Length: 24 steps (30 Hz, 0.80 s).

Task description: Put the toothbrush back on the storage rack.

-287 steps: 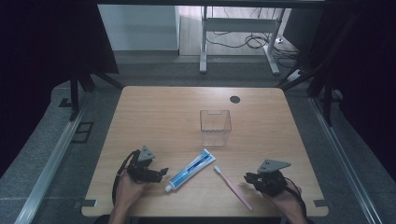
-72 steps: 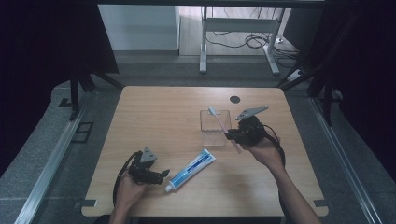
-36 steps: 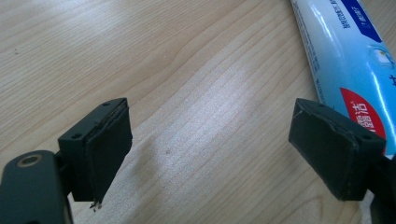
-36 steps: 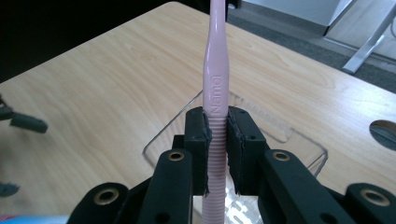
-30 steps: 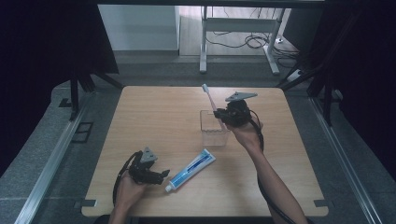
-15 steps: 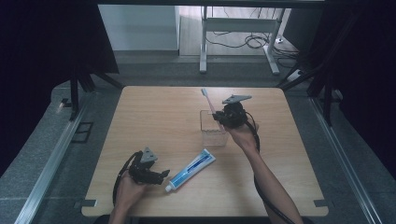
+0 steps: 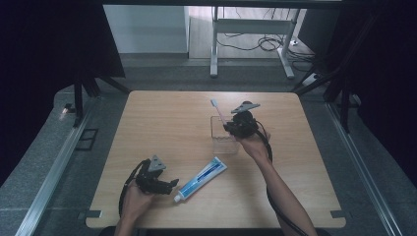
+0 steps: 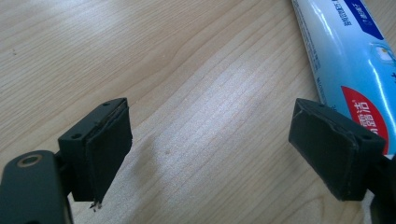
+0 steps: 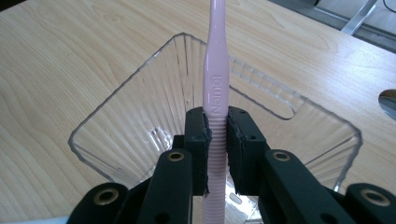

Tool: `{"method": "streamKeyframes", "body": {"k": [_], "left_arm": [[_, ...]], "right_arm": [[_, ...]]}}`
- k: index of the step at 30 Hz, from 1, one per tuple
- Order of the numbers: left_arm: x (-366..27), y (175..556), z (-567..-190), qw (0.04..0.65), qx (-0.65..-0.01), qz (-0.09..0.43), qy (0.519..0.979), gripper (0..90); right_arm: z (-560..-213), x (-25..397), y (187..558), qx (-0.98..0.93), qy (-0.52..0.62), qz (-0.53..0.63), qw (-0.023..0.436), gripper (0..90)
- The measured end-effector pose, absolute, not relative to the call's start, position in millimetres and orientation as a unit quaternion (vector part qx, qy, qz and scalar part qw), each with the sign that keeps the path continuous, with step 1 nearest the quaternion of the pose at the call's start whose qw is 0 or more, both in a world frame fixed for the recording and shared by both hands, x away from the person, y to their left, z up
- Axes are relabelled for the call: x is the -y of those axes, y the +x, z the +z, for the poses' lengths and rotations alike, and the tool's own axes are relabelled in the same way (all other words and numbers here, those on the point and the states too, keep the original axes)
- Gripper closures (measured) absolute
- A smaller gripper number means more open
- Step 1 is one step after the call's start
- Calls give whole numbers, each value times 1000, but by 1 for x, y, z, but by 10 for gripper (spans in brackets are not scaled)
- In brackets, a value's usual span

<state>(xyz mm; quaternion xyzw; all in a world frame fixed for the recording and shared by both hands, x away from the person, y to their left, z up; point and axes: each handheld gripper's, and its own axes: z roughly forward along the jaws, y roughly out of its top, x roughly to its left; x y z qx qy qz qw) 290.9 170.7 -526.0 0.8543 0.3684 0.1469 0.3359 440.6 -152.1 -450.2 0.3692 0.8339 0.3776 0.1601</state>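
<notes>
Wooden table (image 7: pixel 162 128), toothpaste tube (image 7: pixel 200 179), metal desk frame (image 7: pixel 251 27)

High view looks forward and down over the whole table (image 7: pixel 162 118), while the left gripper view sits close above the wood with the toothpaste tube (image 8: pixel 348 60) at two o'clock, and the right gripper view peers closely down into the clear cup (image 9: pixel 140 121).

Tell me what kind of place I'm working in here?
Probably a lab recording station, not a bathroom: a bare wooden table ringed by black curtains, with cables on the floor behind. Toothbrush, clear cup and toothpaste look staged.
</notes>
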Motion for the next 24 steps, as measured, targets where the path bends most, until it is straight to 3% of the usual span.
{"method": "streamKeyframes", "body": {"k": [24], "left_arm": [[-170,291,-526,335,-368,148,855,135]], "right_arm": [[-460,148,446,-875,363,297,118,773]]}}
